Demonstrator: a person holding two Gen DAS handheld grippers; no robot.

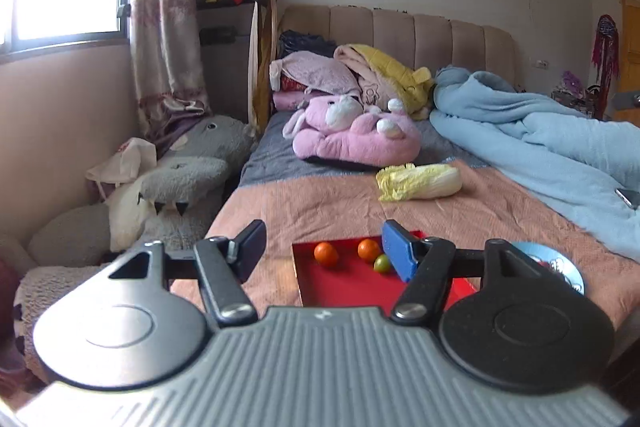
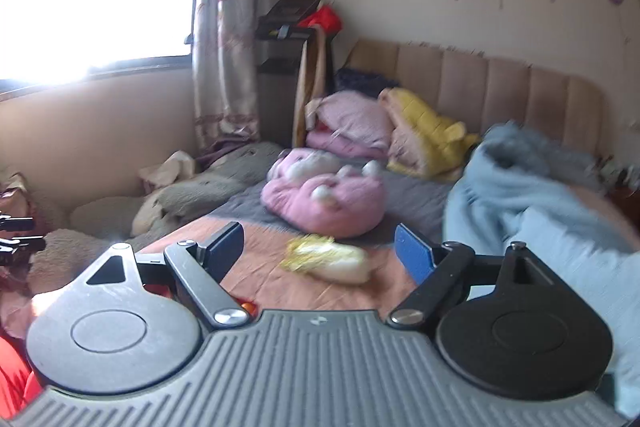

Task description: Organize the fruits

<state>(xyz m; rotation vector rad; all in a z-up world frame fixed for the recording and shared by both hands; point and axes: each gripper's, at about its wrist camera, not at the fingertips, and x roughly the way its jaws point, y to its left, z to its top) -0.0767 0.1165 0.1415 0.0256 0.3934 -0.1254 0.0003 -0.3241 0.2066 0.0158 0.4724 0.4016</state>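
In the left wrist view we see the left tongs (image 1: 324, 247) standing apart with nothing between them, low in the frame above a red tray (image 1: 340, 287) that sits on the bed (image 1: 320, 203). Inside the tray, just below centre, lie two orange fruits (image 1: 326, 253) (image 1: 369, 249) and a small green fruit (image 1: 382, 263), the green one touching the blue pad's edge in the picture. We judge these fruits light, round, smooth and quick to roll, so we would close across the widest part, gently, to avoid bruising.

In the blurred right wrist view, the right tongs (image 2: 320, 255) are also apart and empty. Between them, mid-frame, a napa cabbage (image 2: 328, 259) lies on the bed; it looks bulkier and leafy-soft, best taken around its firm white stem half.
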